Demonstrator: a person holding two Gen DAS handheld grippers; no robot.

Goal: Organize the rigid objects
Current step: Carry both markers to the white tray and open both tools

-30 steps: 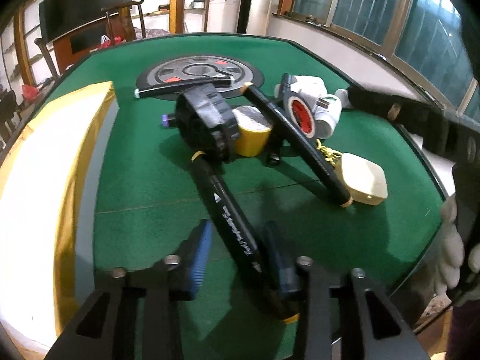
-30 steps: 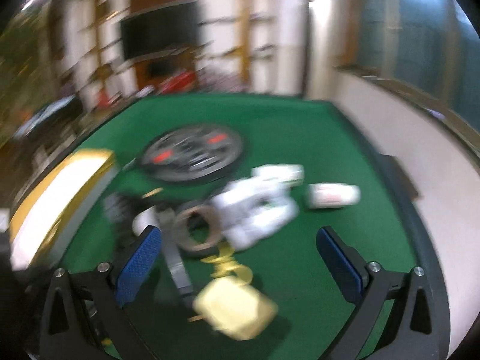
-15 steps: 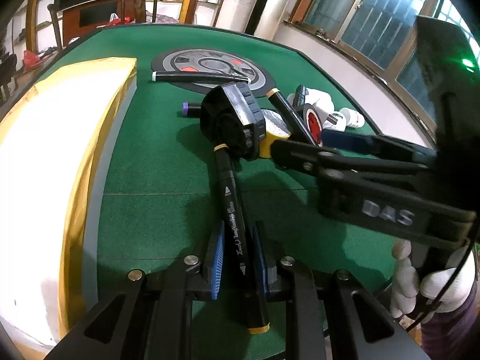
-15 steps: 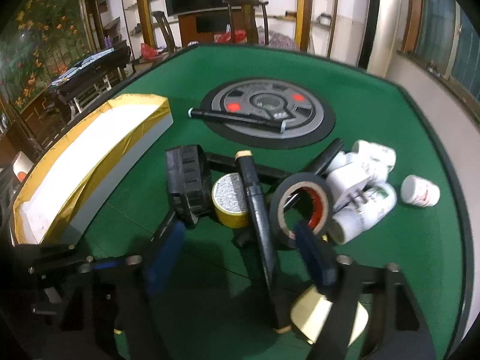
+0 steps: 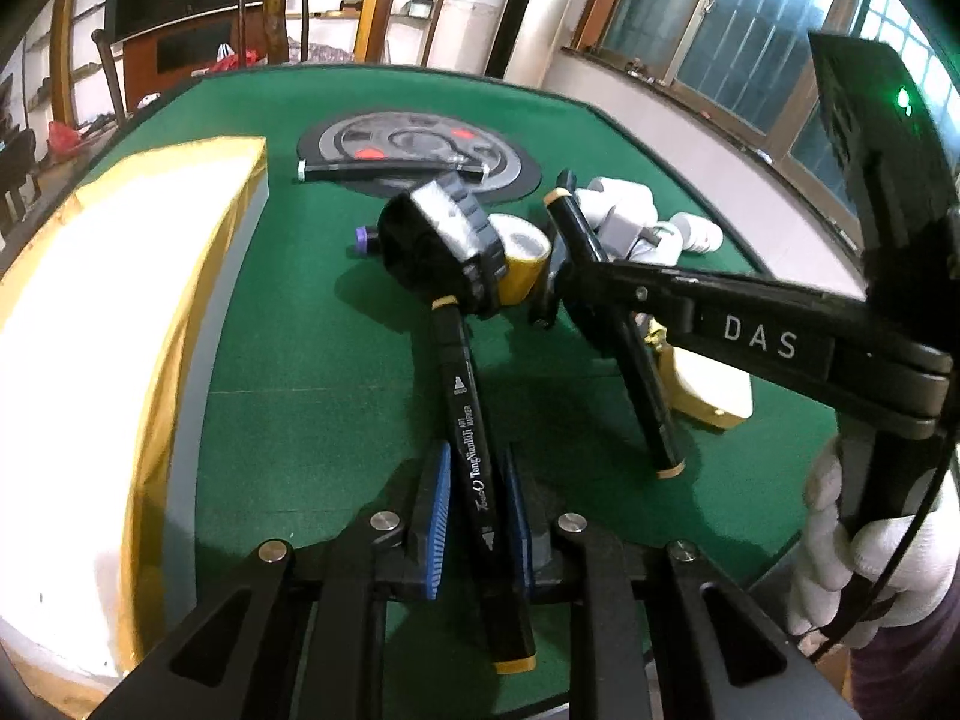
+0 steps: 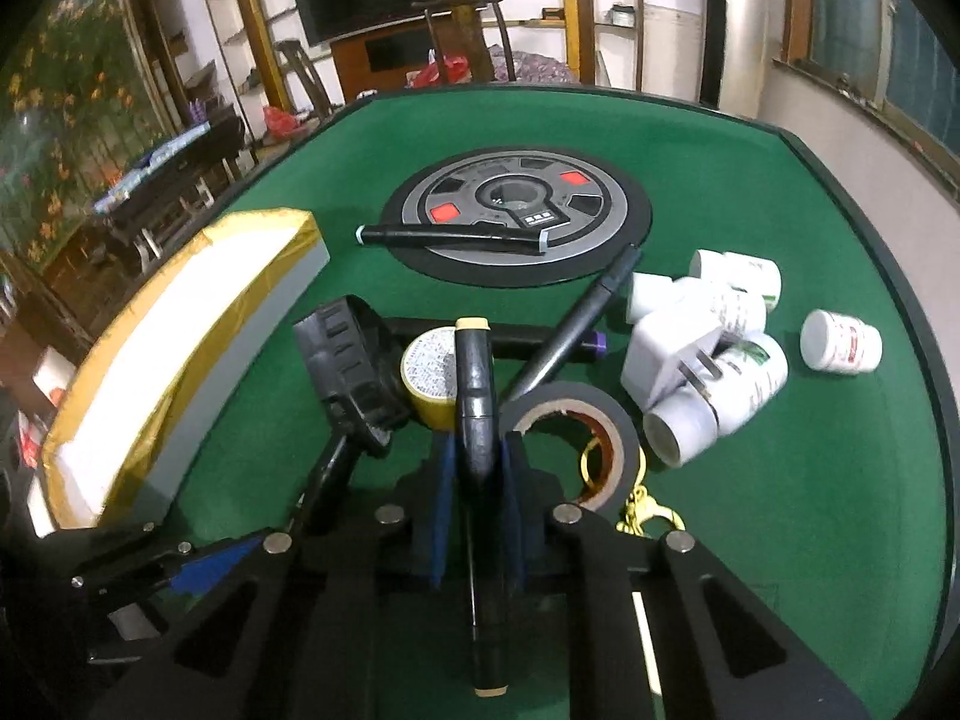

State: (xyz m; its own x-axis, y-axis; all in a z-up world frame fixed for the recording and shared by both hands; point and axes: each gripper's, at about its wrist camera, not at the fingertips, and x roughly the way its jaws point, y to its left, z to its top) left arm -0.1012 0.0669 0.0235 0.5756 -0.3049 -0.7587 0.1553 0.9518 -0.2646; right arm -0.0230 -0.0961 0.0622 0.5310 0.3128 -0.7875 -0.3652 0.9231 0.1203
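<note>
On green felt table: assorted small goods, heaped near the middle. Left gripper: blue pads closed against a black marker with yellow ends, whose far end lies against a black round device. Right gripper: pads closed on a second black marker with tan caps, which runs lengthwise between the fingers and points up over the pile. Yellow tape roll: just beside the black device, touching the second marker. Black tape roll: standing on edge, right of the right gripper, with a gold clasp under it. White plug adapter and white bottles: clustered together to the right; one white jar lying apart from them. Round grey disc: farther back, a black pen with pale ends resting across its near rim. Long white box with gold edging: along the left side. Cream-coloured case: beside the second marker in the left view.
</note>
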